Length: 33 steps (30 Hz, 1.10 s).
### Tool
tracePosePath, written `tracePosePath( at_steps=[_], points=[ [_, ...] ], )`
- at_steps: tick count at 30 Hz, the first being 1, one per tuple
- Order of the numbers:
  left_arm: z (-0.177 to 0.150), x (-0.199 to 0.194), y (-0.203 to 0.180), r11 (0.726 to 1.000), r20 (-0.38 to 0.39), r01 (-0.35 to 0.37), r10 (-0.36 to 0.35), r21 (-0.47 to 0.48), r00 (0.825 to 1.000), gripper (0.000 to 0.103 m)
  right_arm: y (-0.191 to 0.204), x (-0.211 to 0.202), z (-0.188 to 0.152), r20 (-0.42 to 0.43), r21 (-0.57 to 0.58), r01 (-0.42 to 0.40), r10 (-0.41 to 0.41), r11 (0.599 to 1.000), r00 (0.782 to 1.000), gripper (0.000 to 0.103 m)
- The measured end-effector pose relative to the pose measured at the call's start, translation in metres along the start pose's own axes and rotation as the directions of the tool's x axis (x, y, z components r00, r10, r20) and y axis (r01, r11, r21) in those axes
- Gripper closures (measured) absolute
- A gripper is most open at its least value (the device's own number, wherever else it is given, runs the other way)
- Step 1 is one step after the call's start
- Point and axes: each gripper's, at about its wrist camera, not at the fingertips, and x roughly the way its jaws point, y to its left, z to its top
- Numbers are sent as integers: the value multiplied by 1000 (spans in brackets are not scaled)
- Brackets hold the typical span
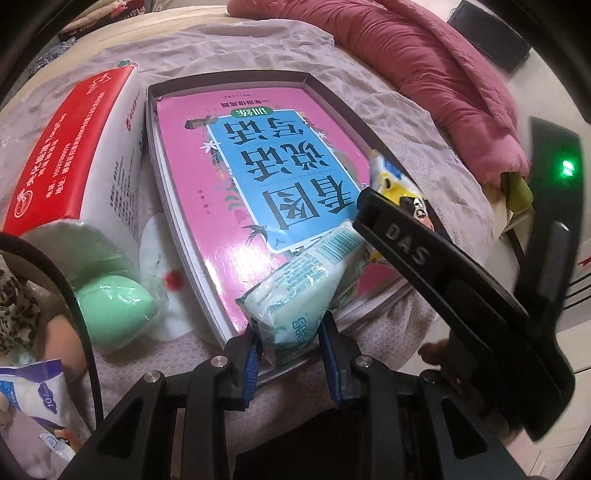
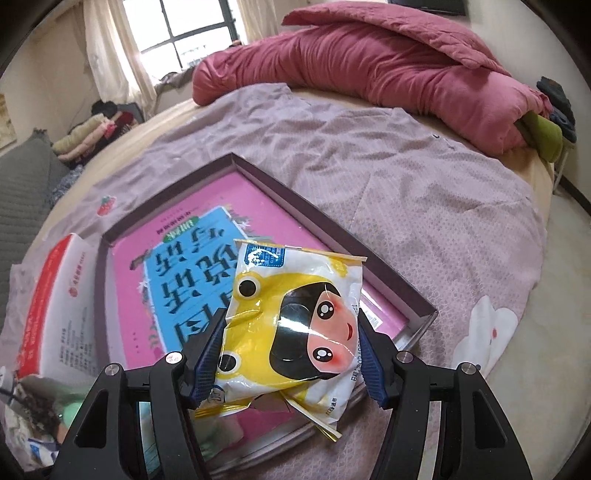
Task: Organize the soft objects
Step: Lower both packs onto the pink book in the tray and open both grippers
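Now each hand-held gripper clamps one packet: left (image 1: 290,338) a mint packet (image 1: 295,291); right (image 2: 291,360) a yellow packet (image 2: 291,332).

"DAS" on right gripper (image 1: 408,245) arm at 3 o'clock; "看图说话" upside down on pink book (image 1: 258,162); "10" on blue-white packet (image 1: 37,398) at 8 o'clock.

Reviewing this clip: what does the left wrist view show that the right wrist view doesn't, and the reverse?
Only the left wrist view shows the left gripper shut on the pale green tissue pack, the green sponge pack beside the tray, and the right gripper's black body from outside.

Only the right wrist view shows the window, the full cartoon face of the yellow pack clamped in the right gripper, and the folded clothes pile.

Both show the tray holding the pink book, the red-and-white box, the maroon quilt and the lilac sheet.
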Motion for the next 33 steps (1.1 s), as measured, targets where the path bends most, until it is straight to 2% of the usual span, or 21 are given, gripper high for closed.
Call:
tracePosePath(
  at_steps=[7, 18, 23, 29, 33],
  points=[
    [0, -1, 1, 1000, -5, 7, -7, -4, 1000, 72, -5, 16, 1, -51, 20, 41, -40, 999, 998, 37],
    [0, -1, 0, 1000, 3, -2, 2, 2, 1000, 72, -10, 9, 1, -26, 43, 12, -11, 999, 1000, 37],
    [0, -2, -1, 1000, 8, -6, 6, 4, 1000, 72, -20, -6, 1, 41, 90, -12, 9, 996, 999, 31],
    [0, -1, -2, 1000, 13, -12, 12, 12, 1000, 72, -40, -30, -1, 152, 176, -61, 34, 983, 988, 29],
    [1, 1, -3, 1000, 13, -17, 17, 14, 1000, 71, -46, -38, -1, 187, 209, -62, 22, 976, 982, 28]
  ],
)
